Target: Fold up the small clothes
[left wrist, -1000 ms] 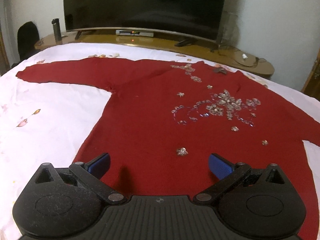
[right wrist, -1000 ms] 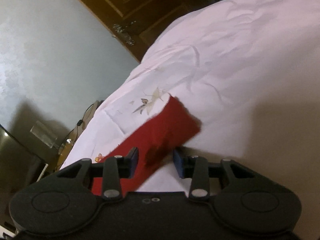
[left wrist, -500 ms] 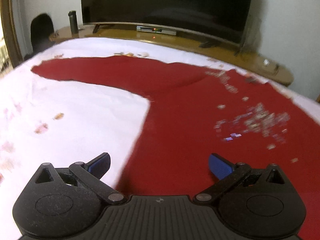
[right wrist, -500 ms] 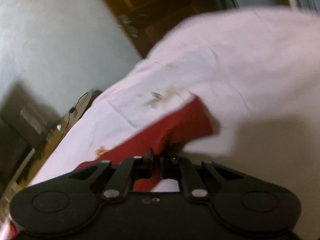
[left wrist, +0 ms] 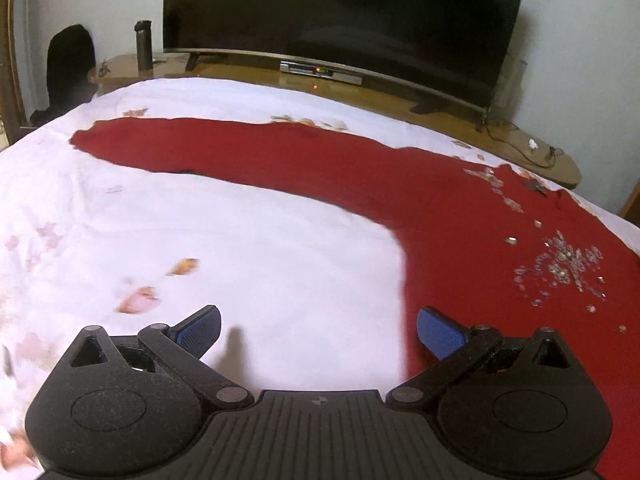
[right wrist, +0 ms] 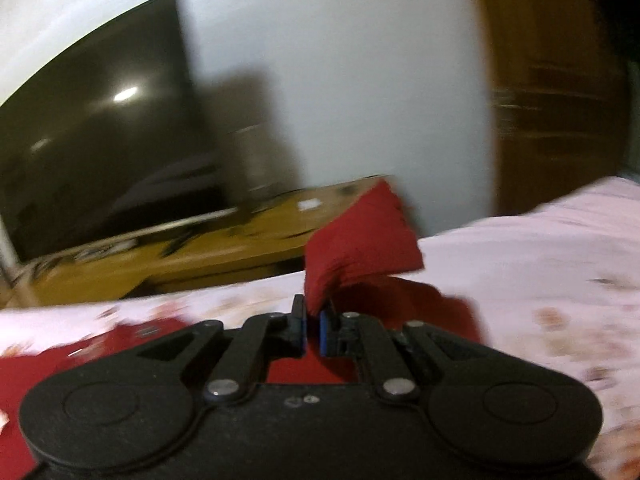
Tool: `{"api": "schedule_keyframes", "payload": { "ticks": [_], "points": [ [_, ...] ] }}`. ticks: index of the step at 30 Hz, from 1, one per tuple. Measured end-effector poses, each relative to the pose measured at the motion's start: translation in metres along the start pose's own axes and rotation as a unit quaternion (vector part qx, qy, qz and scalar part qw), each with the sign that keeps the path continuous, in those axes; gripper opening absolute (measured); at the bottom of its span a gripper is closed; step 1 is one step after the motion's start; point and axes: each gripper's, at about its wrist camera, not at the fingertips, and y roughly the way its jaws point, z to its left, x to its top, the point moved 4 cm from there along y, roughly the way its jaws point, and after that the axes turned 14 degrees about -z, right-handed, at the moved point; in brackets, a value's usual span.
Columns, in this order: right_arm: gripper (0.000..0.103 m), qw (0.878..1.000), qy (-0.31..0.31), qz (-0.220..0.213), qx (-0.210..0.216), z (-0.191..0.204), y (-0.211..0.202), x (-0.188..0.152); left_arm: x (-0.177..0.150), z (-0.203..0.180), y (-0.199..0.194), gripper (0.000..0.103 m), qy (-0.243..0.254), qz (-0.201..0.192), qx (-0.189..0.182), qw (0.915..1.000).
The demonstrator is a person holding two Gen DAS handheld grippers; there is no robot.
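Observation:
A red long-sleeved top [left wrist: 460,216] with sequin embroidery lies flat on the white bedsheet [left wrist: 240,240]. Its left sleeve [left wrist: 224,148] stretches out toward the far left. My left gripper [left wrist: 318,330] is open above the sheet at the garment's left side edge, nothing between its blue pads. In the right wrist view my right gripper [right wrist: 313,322] is shut on the red cuff of the other sleeve [right wrist: 360,240], which stands lifted off the bed, the rest of the sleeve trailing below. That view is blurred by motion.
A large dark television [left wrist: 344,12] stands on a low wooden cabinet [left wrist: 400,100] beyond the bed's far edge, with a dark bottle [left wrist: 144,44] at its left end. A wooden door [right wrist: 552,80] shows at the right in the right wrist view.
My right gripper closed on the sleeve cuff, then lifted it and swung round toward the television. My left gripper slid left, from over the garment's body to its left edge.

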Motion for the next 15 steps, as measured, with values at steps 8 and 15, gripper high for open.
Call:
{"api": "schedule_keyframes", "payload": {
  "ticks": [8, 15],
  "points": [
    [0.007, 0.988, -0.075, 0.097, 0.091, 0.153, 0.055, -0.089, 0.0, 0.061, 0.008, 0.103, -0.031, 0.023, -0.005, 0.9992],
    [0.048, 0.972, -0.149, 0.095, 0.156, 0.201, 0.017, -0.125, 0.007, 0.055, 0.019, 0.103, -0.048, 0.005, -0.026, 0.9985]
  ]
}}
